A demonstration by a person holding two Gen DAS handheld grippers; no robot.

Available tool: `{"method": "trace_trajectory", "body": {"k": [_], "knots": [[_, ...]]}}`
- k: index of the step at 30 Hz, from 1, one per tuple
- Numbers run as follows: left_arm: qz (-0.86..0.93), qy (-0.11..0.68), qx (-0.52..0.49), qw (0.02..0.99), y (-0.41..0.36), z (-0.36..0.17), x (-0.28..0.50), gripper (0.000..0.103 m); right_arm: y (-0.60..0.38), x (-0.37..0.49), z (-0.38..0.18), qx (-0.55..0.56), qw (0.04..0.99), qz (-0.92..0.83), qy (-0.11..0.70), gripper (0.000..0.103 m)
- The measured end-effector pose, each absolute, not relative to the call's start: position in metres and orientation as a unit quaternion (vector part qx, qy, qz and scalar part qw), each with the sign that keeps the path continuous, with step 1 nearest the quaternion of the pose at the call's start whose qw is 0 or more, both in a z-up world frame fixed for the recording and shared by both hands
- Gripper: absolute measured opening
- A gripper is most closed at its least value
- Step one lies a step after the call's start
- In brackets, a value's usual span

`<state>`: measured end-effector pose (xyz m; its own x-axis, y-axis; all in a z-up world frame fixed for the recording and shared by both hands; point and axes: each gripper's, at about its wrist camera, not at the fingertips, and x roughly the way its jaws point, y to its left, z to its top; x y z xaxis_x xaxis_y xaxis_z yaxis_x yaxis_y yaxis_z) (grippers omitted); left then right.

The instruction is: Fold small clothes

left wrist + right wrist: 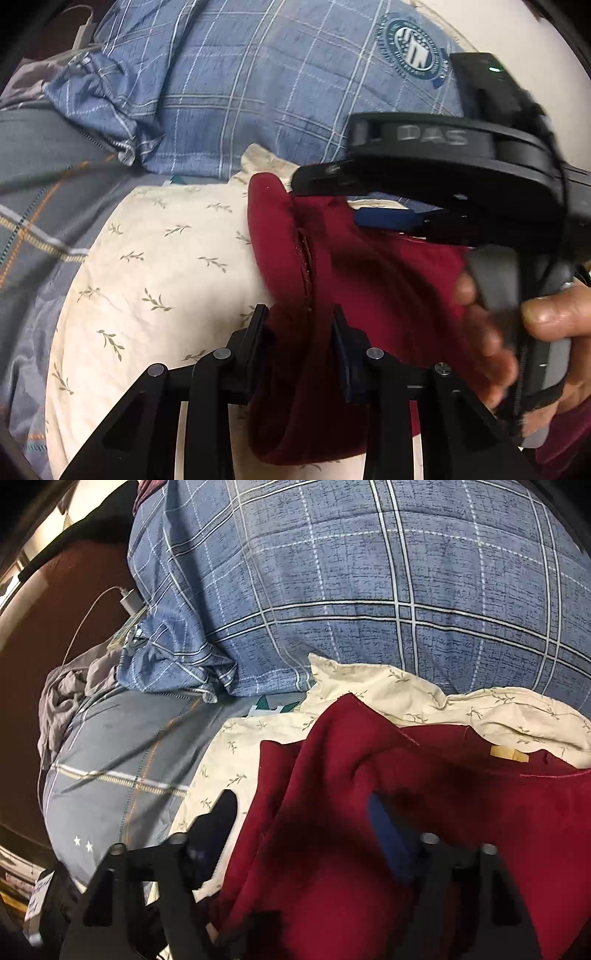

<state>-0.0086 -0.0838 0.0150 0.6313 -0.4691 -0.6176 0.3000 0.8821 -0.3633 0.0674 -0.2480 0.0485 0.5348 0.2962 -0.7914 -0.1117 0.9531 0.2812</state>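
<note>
Red garment [369, 266] on cream cloth [155, 266]: left gripper [301, 325] pinches its fold; right gripper [303, 812] released, must regrasp.

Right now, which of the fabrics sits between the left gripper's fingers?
The dark red garment, plain and unpatterned; the cream leaf-print cloth lies under it, and the blue plaid bedding lies behind.

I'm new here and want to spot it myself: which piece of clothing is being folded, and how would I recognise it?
Find the big blue checked pillow; in front of it lies a cream cloth printed with small leafy sprigs. On that cloth is the dark red garment, the only plain, deep red fabric, with a small tan label inside.
</note>
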Motion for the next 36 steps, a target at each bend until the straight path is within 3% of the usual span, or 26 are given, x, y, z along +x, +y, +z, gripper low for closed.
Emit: {"method": "trace_trajectory", "body": {"k": [7, 13, 14, 16, 19, 22, 24, 26, 30, 33, 34, 35, 36], "knots": [[-0.215, 0.370, -0.103, 0.898, -0.085, 0.016, -0.012, 0.030, -0.217, 0.090, 0.021, 0.034, 0.844, 0.116, 0.523, 0.076], [-0.209, 0.374, -0.095, 0.898, -0.091, 0.016, -0.009, 0.030, -0.205, 0.090, 0.010, -0.025, 0.853, 0.111, 0.510, 0.075], [-0.208, 0.376, -0.096, 0.898, -0.091, 0.016, -0.008, 0.030, -0.204, 0.088, 0.010, -0.041, 0.855, 0.109, 0.506, 0.071], [-0.205, 0.379, -0.095, 0.898, -0.091, 0.015, -0.006, 0.030, -0.205, 0.085, 0.011, -0.060, 0.862, 0.097, 0.494, 0.045], [-0.204, 0.380, -0.096, 0.897, -0.092, 0.014, -0.006, 0.034, -0.210, 0.078, 0.018, -0.048, 0.871, 0.109, 0.477, 0.025], [-0.198, 0.381, -0.093, 0.898, -0.093, 0.012, -0.005, 0.047, -0.216, 0.071, 0.025, -0.038, 0.877, 0.112, 0.465, 0.022], [-0.197, 0.389, -0.091, 0.896, -0.093, 0.010, -0.004, 0.050, -0.223, 0.070, 0.027, -0.022, 0.877, 0.115, 0.466, 0.020], [-0.196, 0.396, -0.088, 0.893, -0.094, 0.009, -0.004, 0.063, -0.232, 0.068, 0.031, -0.003, 0.877, 0.117, 0.466, 0.020], [-0.194, 0.397, -0.086, 0.893, -0.095, 0.008, -0.008, 0.067, -0.243, 0.064, 0.036, 0.022, 0.876, 0.124, 0.465, 0.019], [-0.197, 0.400, -0.084, 0.891, -0.099, 0.006, -0.008, 0.064, -0.248, 0.063, 0.037, 0.032, 0.876, 0.128, 0.464, 0.019], [-0.201, 0.399, -0.085, 0.891, -0.100, 0.006, -0.009, 0.058, -0.251, 0.060, 0.038, 0.035, 0.877, 0.129, 0.462, 0.019], [-0.210, 0.394, -0.088, 0.891, -0.102, 0.009, -0.011, 0.039, -0.253, 0.059, 0.038, 0.037, 0.877, 0.130, 0.461, 0.018], [-0.218, 0.391, -0.089, 0.890, -0.103, 0.010, -0.011, 0.032, -0.255, 0.059, 0.039, 0.040, 0.877, 0.131, 0.460, 0.018]]}}
